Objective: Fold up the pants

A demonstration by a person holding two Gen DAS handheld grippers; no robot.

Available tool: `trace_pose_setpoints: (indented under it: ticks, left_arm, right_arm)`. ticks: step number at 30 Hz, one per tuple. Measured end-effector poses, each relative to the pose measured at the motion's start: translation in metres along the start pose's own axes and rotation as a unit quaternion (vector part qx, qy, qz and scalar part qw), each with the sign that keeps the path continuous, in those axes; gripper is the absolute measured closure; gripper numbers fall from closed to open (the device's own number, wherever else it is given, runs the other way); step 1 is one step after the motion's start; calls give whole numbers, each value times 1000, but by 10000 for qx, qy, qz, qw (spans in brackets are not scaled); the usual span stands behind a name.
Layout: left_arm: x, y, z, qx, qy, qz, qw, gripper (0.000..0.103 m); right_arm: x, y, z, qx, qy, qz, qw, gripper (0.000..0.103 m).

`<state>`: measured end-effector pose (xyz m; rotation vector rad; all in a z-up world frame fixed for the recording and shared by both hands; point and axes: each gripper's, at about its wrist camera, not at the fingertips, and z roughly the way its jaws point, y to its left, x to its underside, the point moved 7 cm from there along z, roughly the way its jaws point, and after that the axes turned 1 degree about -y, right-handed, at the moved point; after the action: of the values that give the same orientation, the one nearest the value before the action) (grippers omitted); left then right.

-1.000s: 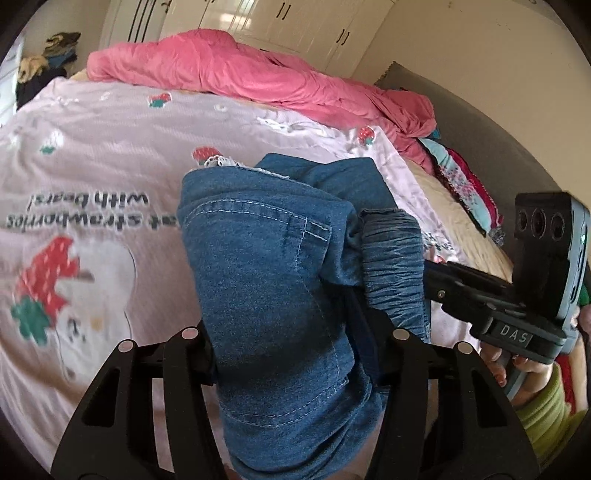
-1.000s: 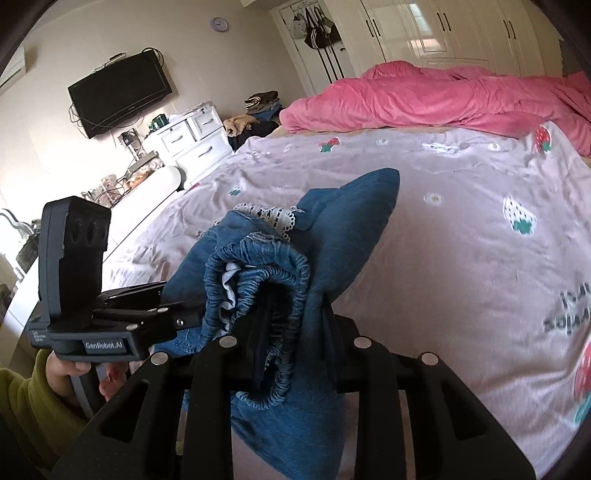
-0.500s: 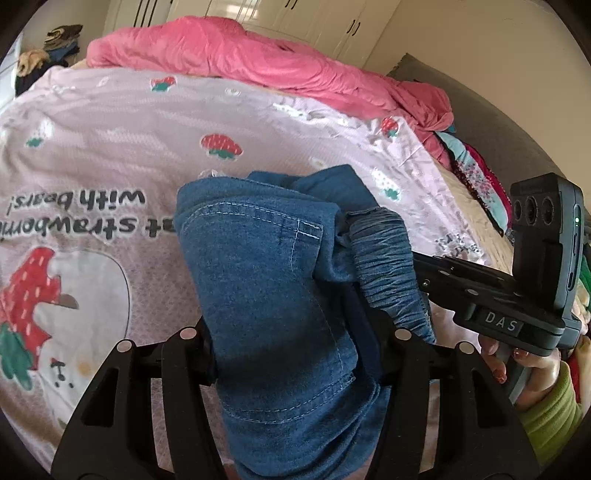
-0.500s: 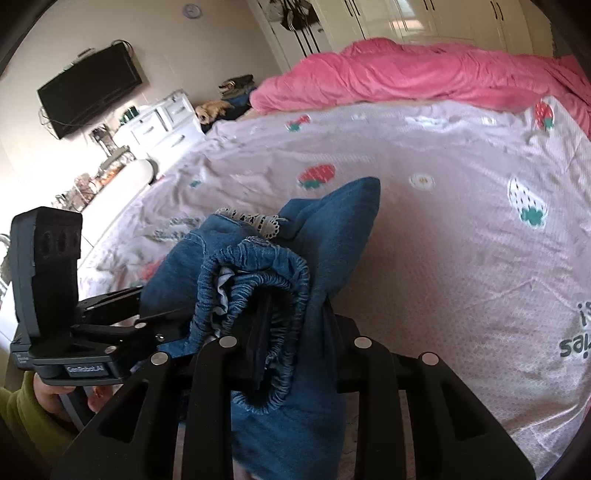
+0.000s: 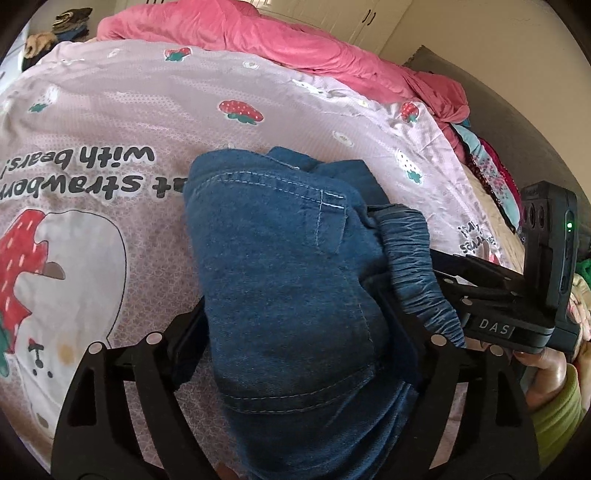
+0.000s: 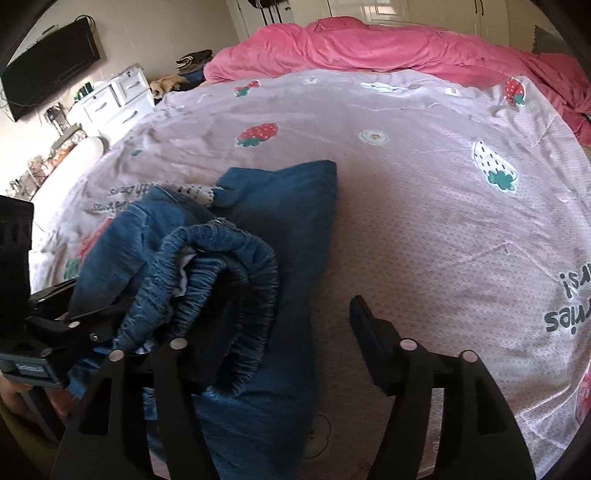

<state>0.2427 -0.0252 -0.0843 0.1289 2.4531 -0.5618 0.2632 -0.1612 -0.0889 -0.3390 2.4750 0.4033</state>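
Two black grippers fill the bottom edges of both views. In the left wrist view, the left gripper (image 5: 295, 332) sits at lower centre with its fingers clamped on either side of a thick bundle of blue denim pants (image 5: 288, 280), which bulges up between them and hides the fingertips. At the lower right of that frame the right gripper (image 5: 480, 295) reaches in from the side, held by a hand (image 5: 546, 365) in a green sleeve (image 5: 557, 410), its tip against the gathered elastic waistband (image 5: 417, 266).

In the right wrist view, the right gripper (image 6: 288, 332) has its jaws spread wide: the left finger is tucked under the waistband (image 6: 229, 280) loop at lower centre-left, while the right finger (image 6: 373, 339) stands bare over the sheet, touching no cloth. The pants (image 6: 280, 206) lie folded on the bed in the lower left of this frame, one dark blue flap pointing toward the centre. The left gripper (image 6: 66, 332) enters from the left edge, gripping the denim.

Beyond the pants spreads a pale pink strawberry-print bedsheet (image 6: 424, 192) with lettering. Farther back, across the top of both frames, a bright pink duvet (image 6: 369, 48) is heaped along the bed. In the upper left of the right wrist view stand a white chest of drawers (image 6: 118, 99) and a wall-mounted television (image 6: 48, 74); white wardrobe doors (image 6: 406, 14) line the top.
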Motion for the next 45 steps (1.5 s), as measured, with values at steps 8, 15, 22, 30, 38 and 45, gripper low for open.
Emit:
trace_pose_setpoints:
  ticks: [8, 15, 22, 30, 38, 45]
  left_arm:
    - [2, 1, -3, -28, -33, 7, 10000, 21]
    - [3, -1, -14, 6, -71, -17, 10000, 17]
    - [-1, -11, -49, -46, -442, 43, 9990, 13]
    - [5, -21, -95, -191, -875, 73, 9959, 10]
    - [29, -31, -123, -382, -934, 144, 9948, 9]
    - [56, -39, -140, -545, -936, 248, 9938, 9]
  right_arm:
    - [1, -5, 0, 128, -71, 90, 9999, 31]
    - [0, -8, -15, 19, -249, 291, 9993, 31]
    - [1, -8, -52, -63, -684, 520, 9963, 20]
    - [9, 3, -102, -106, -1122, 551, 9921, 8]
    - [26, 19, -145, 30, -1369, 318, 9901, 8]
    - [49, 32, -167, 308, -1512, 76, 9880, 8]
